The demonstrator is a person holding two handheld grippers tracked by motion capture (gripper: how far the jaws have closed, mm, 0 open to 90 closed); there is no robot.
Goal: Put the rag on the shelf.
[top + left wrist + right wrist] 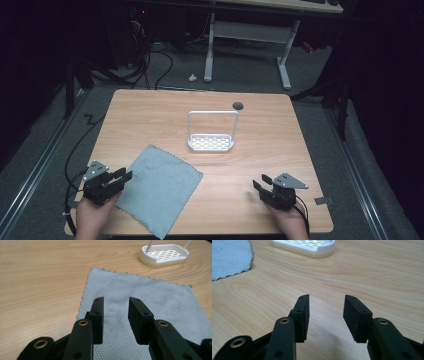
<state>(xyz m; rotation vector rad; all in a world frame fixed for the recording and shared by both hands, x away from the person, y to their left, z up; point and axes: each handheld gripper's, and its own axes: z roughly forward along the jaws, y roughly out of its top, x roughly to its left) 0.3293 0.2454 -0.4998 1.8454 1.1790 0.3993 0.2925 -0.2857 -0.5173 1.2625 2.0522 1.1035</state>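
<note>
A grey cloth (160, 187) lies flat on the wooden table (270, 150), turned at an angle near the front left. My left gripper (125, 176) hovers at the cloth's left edge, open, with nothing between its jaws; in the left gripper view the cloth (150, 302) spreads under and beyond my left gripper (116, 300). A white slotted tray with a tall wire handle (211, 142) stands near the table's middle. My right gripper (260, 182) is open over bare wood at the front right, well apart from the tray (307, 246) and the cloth (229, 257).
A small dark round hole (238, 105) sits in the tabletop behind the tray. Cables (80, 145) trail off the table's left side. A white-legged desk (247, 45) stands on the floor beyond the far edge.
</note>
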